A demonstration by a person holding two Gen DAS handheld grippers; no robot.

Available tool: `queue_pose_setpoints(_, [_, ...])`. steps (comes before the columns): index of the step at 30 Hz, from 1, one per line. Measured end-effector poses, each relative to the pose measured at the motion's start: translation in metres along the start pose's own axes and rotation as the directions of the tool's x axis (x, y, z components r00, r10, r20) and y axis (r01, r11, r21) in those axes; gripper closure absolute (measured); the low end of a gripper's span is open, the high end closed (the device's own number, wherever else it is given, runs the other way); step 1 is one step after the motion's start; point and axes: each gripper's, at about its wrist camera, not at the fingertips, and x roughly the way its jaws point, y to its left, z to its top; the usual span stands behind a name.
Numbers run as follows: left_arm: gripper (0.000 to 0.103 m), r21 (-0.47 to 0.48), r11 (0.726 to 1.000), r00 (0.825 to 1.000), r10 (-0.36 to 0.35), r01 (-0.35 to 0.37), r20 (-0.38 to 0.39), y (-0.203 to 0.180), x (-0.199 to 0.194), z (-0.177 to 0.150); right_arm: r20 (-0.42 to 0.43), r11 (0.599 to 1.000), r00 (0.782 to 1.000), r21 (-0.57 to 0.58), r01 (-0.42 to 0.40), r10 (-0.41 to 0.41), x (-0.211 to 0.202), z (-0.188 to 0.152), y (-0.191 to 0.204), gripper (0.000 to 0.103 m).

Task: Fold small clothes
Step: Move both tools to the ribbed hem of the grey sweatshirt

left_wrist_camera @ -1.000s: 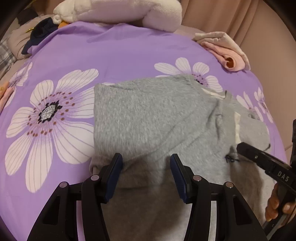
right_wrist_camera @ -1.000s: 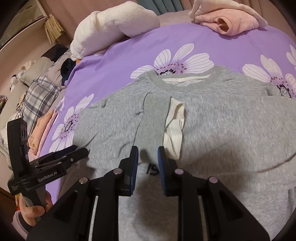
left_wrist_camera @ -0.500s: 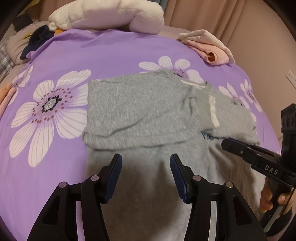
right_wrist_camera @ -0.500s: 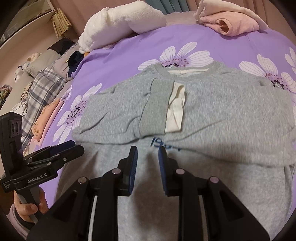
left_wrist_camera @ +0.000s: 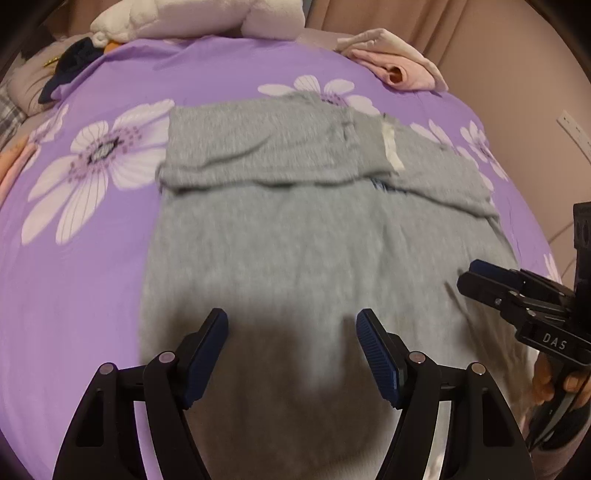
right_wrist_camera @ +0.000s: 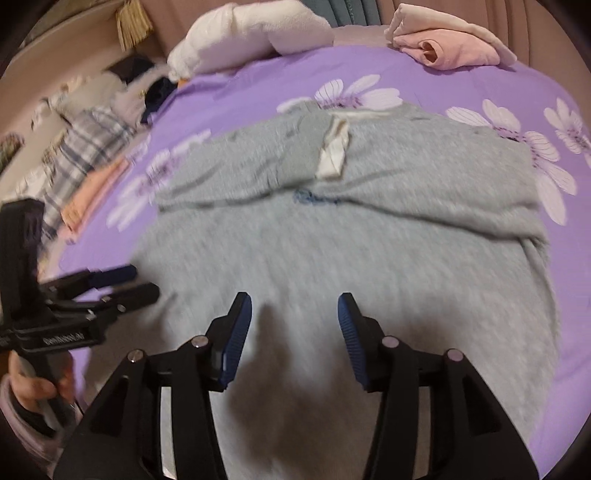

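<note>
- The grey sweatshirt point(left_wrist_camera: 295, 229) lies flat on the purple flowered bedspread point(left_wrist_camera: 92, 229), its 2 sleeves folded in across the chest.
- The left gripper point(left_wrist_camera: 291, 325) hovers over the lower part of the sweatshirt; its jaws are opening, nothing between the blue pads.
- The right gripper point(right_wrist_camera: 295, 310) hangs over the same lower part, jaws likewise opening and empty.
- A pink folded garment point(right_wrist_camera: 450, 48) sits at the far edge, and a white plush bundle point(right_wrist_camera: 251, 33) lies to its left.
</note>
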Motion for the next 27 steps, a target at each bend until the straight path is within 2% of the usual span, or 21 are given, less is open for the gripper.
queue_pose_setpoints(8, [0.032,0.007,1.000,1.000,-0.003,0.003,-0.015,0.003,-0.018,-0.041,-0.060,0.996,0.998,0.086,0.024,-0.019,-0.022,-0.054,-0.025,0.055])
queue_pose_setpoints(13, [0.032,-0.112,0.991,0.997,-0.075,0.077,0.021,0.023,-0.046,-0.054,-0.034,0.987,0.999,0.163,0.000,0.006,-0.057,-0.082,-0.043,0.055])
queue_pose_setpoints(19, [0.030,-0.277,0.950,0.987,-0.124,0.148,0.100,0.061,-0.072,-0.063,0.074,0.957,0.997,0.289,-0.029,0.008,-0.103,-0.101,-0.079,0.046])
queue_pose_setpoints(21, [0.030,-0.318,0.929,0.981,-0.167,0.189,0.095,0.070,-0.069,-0.067,0.078,0.945,0.997,0.326,-0.020,-0.006,-0.107,-0.106,-0.089,0.046])
queue_pose_setpoints(23, [0.030,-0.364,0.897,0.968,-0.237,0.250,0.081,0.077,-0.060,-0.073,0.074,0.930,0.997,0.366,-0.008,-0.021,-0.109,-0.112,-0.102,0.046])
queue_pose_setpoints(27, [0.030,-0.397,0.874,0.959,-0.275,0.279,0.068,0.080,-0.051,-0.079,0.052,0.904,0.998,0.428,0.019,-0.045,-0.109,-0.124,-0.119,0.046])
